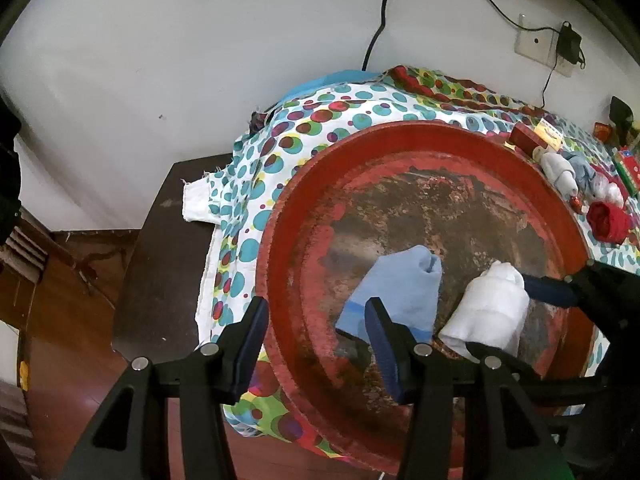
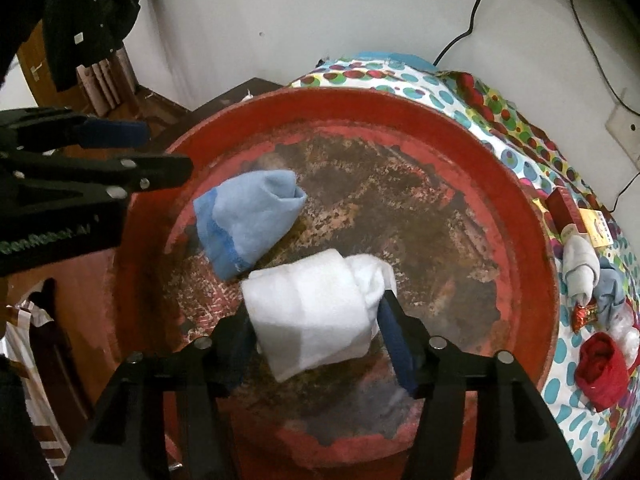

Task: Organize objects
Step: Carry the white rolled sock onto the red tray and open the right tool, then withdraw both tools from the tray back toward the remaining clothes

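Note:
A worn red basin [image 2: 420,120] stands on a table under a dotted cloth [image 1: 256,160]. On its floor lie a folded light-blue sock [image 2: 248,216] and a rolled white sock [image 2: 312,312], side by side. My right gripper [image 2: 316,308] is open around the white sock, which rests on the basin floor between the two fingers. In the left wrist view the right gripper [image 1: 494,312] comes in from the right over the white sock [image 1: 492,312]. My left gripper [image 1: 316,320] stands open over the basin's near-left rim [image 1: 280,240], just short of the blue sock [image 1: 400,288] and holding nothing.
Right of the basin on the cloth lie a rolled red sock [image 2: 600,368], a grey-white sock [image 2: 582,268], a red box [image 2: 564,212] and small wrappers. A dark wooden side table [image 1: 160,260] stands left of the basin. The white wall with a socket [image 1: 536,40] and cables is close behind.

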Available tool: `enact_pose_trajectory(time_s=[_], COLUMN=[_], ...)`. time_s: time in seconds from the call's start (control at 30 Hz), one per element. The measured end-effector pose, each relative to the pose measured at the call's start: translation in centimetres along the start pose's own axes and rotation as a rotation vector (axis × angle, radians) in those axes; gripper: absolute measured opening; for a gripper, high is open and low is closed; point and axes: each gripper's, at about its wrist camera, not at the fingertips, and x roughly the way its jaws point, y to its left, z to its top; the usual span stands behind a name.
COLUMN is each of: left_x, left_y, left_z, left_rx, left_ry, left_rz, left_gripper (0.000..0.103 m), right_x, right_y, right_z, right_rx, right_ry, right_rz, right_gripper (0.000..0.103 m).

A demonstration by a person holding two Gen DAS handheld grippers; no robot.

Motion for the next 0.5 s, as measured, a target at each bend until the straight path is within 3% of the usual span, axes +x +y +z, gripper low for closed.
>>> enact_pose_trajectory(time_s=[0.1, 0.5], left_x=[0.0, -0.3], left_y=[-0.3, -1.9], left_z=[0.0, 0.4], left_rx=[0.009, 0.046], left_ry=[0.001, -0.002], left_rz=[0.002, 0.008], left_gripper=[0.051, 0.051], right_x=[-0.9, -4.8], right_y=[-0.2, -2.8], right_z=[0.0, -1.6], right_rx=[0.005, 0.060], right_ry=[-0.018, -0.088], right_rz=[0.002, -0.014], right_gripper=[0.066, 0.069])
